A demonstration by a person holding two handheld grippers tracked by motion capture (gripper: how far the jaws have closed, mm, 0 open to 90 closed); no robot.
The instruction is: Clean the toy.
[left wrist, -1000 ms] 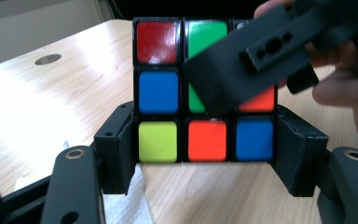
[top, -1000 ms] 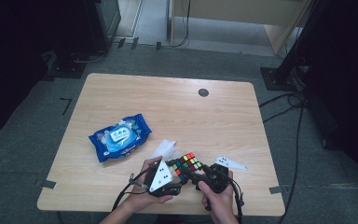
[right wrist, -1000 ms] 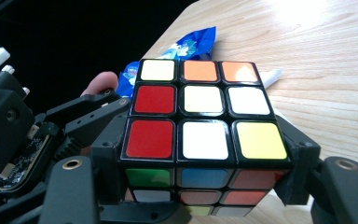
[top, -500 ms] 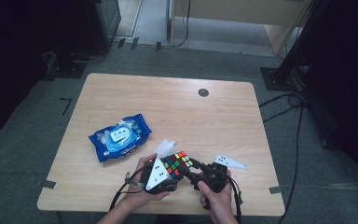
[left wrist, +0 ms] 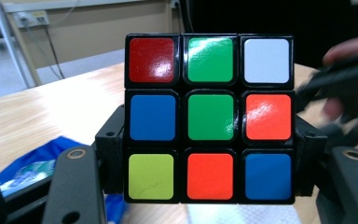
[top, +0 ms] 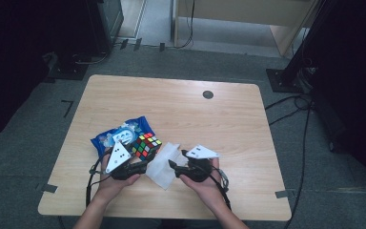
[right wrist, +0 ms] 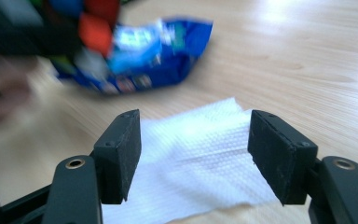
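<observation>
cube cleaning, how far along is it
Done: a white wipe lies spread on the table beside the blue wipes pack. In hand: the left gripper clamps the puzzle cube by its sides, held off the table. The right gripper stands open above the wipe, nothing between its pads. Left, probably: picking up the wipe and rubbing the cube.
</observation>
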